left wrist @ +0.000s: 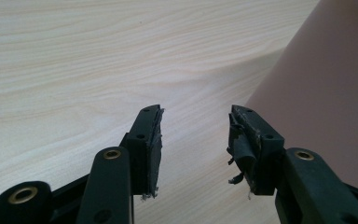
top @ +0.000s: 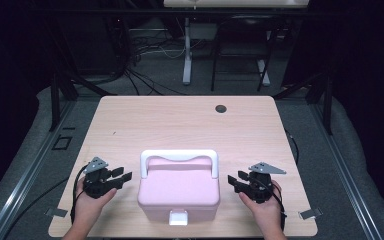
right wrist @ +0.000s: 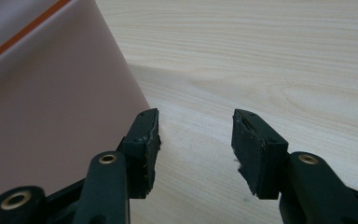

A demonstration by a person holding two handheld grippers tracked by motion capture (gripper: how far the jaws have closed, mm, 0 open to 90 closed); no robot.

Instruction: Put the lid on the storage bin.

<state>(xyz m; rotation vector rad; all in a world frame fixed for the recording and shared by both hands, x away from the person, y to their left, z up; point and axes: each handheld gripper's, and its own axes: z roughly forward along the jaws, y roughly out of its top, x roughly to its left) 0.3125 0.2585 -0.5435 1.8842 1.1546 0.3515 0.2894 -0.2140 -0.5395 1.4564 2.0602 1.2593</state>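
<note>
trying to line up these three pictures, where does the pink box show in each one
High view: the pink box sits at the near middle of the table, between the two grippers.
Left gripper view: its pink wall takes the right side, beside the right-hand jaw.
Right gripper view: its pink wall takes the left side, beside the left-hand jaw.
Shared landmark: the pale wood-grain tabletop.

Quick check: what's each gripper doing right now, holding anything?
Left gripper: open, nothing held, beside the pink plastic lidded box.
Right gripper: open, nothing held, at the box's other side.
</note>
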